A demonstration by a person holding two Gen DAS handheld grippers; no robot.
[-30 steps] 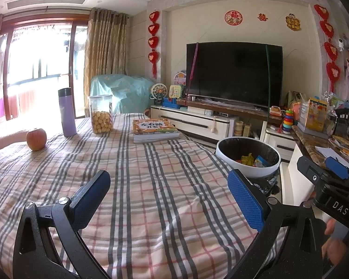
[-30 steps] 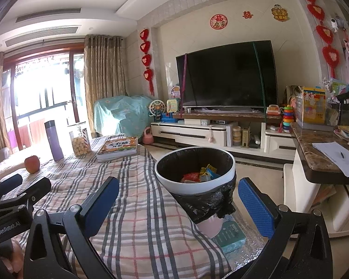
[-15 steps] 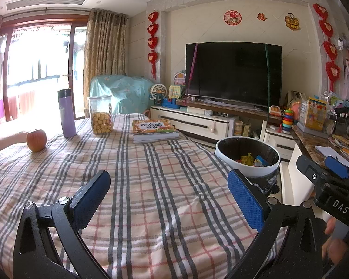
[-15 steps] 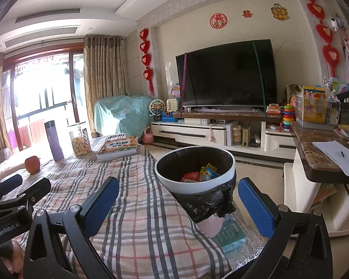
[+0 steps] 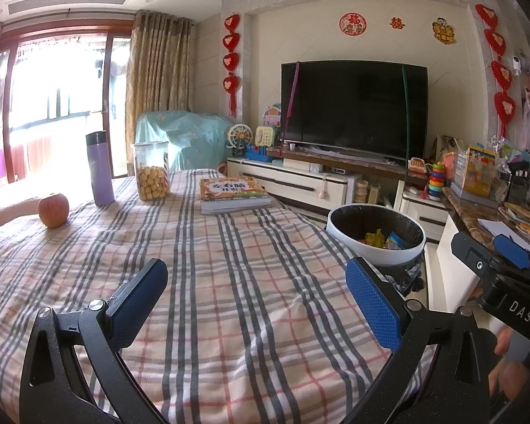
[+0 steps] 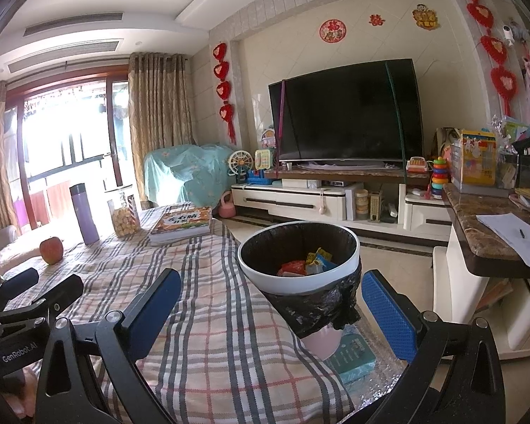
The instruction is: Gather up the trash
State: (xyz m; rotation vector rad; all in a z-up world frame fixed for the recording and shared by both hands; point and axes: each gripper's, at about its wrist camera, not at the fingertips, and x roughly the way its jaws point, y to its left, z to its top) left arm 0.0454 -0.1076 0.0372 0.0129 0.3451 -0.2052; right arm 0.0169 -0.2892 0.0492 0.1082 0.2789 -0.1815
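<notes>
Above the checked desk (image 5: 229, 282), the left gripper (image 5: 254, 293) and right gripper (image 6: 268, 300) are hanging unmoved, jaws apart and empty, wrappers already lying in the bin (image 6: 300, 279) alongside, suggesting collection is finishing.

Left gripper (image 5: 254, 296), jaws apart, over tablecloth (image 5: 229, 265)

No apparent change, seemingly
</notes>
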